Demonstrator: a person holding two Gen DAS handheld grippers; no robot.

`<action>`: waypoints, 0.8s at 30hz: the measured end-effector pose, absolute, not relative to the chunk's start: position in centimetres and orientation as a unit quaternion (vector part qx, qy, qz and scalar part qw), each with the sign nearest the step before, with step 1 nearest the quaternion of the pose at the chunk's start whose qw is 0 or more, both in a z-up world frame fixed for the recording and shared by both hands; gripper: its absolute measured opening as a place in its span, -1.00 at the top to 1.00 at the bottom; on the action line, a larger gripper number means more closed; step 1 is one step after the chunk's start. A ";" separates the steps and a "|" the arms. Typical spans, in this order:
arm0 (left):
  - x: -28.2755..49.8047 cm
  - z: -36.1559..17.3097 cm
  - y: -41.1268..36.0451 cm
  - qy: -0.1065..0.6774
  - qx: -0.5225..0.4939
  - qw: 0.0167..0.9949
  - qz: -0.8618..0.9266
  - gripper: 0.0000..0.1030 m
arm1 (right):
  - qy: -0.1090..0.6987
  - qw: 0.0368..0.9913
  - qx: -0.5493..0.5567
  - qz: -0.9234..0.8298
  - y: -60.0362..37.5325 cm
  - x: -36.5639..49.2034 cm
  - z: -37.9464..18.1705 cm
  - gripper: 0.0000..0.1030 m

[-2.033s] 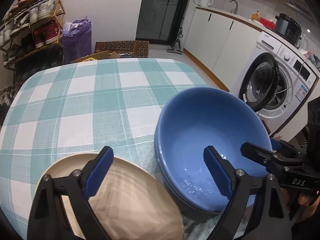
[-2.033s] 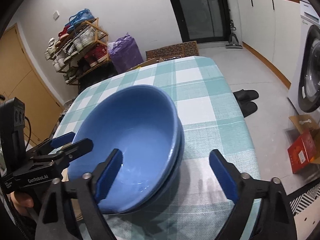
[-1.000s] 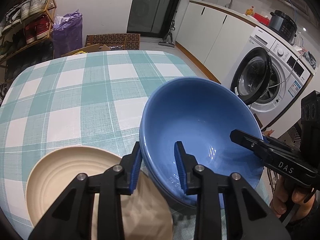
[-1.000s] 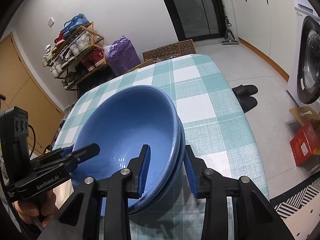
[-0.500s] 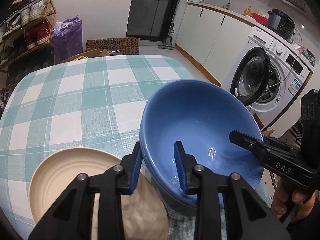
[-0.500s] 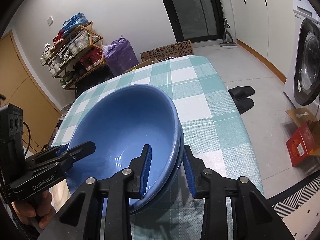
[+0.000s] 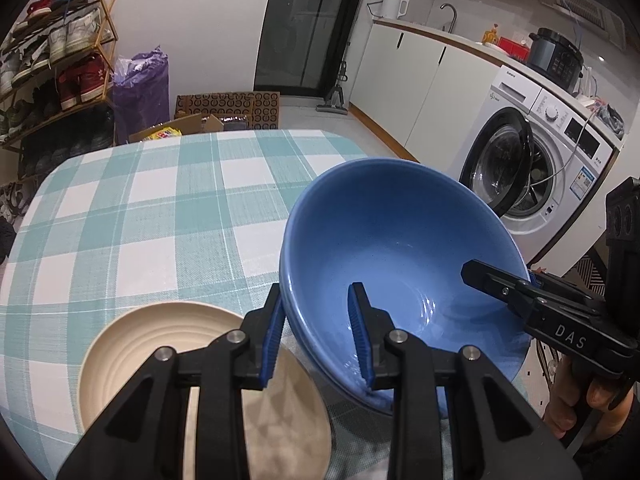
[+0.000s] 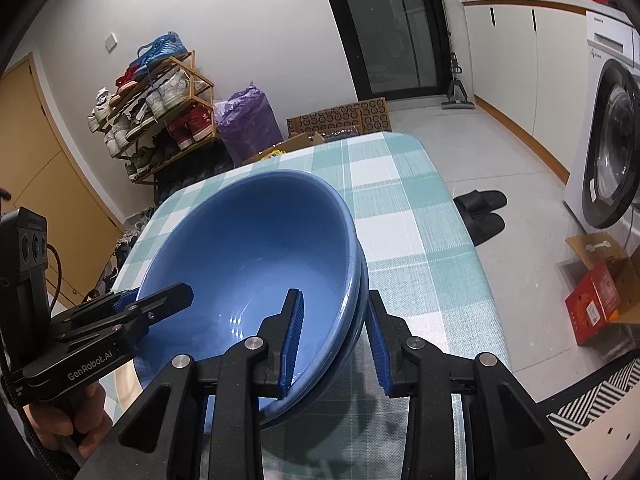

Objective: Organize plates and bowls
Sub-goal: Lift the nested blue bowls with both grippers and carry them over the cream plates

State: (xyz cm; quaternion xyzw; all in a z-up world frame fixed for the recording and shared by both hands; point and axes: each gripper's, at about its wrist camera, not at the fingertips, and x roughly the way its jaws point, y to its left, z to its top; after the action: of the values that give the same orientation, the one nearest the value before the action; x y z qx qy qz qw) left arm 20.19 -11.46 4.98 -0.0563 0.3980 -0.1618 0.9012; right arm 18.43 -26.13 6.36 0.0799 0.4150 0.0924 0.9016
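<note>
A: Left wrist view first — any writing?

B: "DAS" in white on the side of the right gripper (image 7: 496, 280), which comes in from the right edge. The washing machine (image 7: 532, 168) has a small badge I can't read.

A: And the left gripper (image 7: 316, 332)?

B: Its blue pads are clamped on the near-left rim of the stacked blue bowls (image 7: 392, 248), one pad outside the wall, one inside. The right gripper bites the opposite rim. Just left of the bowls a cream plate (image 7: 160, 344) lies on the checked surface (image 7: 140, 216).

A: Right wrist view?

B: "GenRobot.AI" reads along the left gripper (image 8: 160, 300), held by a hand (image 8: 68, 436) at the lower left. The right gripper (image 8: 334, 332) is closed on the rim of the stacked blue bowls (image 8: 248, 248) — one pad inside, one outside — with two nested rims showing at that edge.

A: Where do the bowls sit?

B: Over the surface (image 8: 416, 240) near its right edge, tilted; whether they touch it, I can't tell. Slippers (image 8: 480, 212) lie on the floor beyond.
</note>
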 end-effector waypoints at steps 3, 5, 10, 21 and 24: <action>19.7 5.7 -11.1 0.392 -0.058 0.904 -0.158 0.42 | 0.408 0.905 0.076 0.096 -25.7 17.9 7.2 0.36; 19.3 6.1 -10.8 0.388 -0.057 0.907 -0.156 0.42 | 0.403 0.907 0.074 0.098 -25.3 17.5 7.9 0.36; 18.3 7.2 -10.0 0.378 -0.059 0.912 -0.149 0.42 | 0.396 0.910 0.068 0.103 -24.3 16.7 9.2 0.36; 16.0 9.0 -7.8 0.361 -0.057 0.922 -0.125 0.42 | 0.388 0.912 0.054 0.123 -21.4 15.2 10.7 0.36; 15.6 9.3 -7.0 0.359 -0.059 0.924 -0.117 0.42 | 0.387 0.911 0.053 0.131 -20.6 14.8 11.0 0.36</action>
State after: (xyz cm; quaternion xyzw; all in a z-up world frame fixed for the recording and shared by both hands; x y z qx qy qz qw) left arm 15.61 -6.99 9.26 -0.0594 0.3586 -0.1172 0.9242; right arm 14.80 -20.61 10.96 0.0534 0.3874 0.1308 0.9110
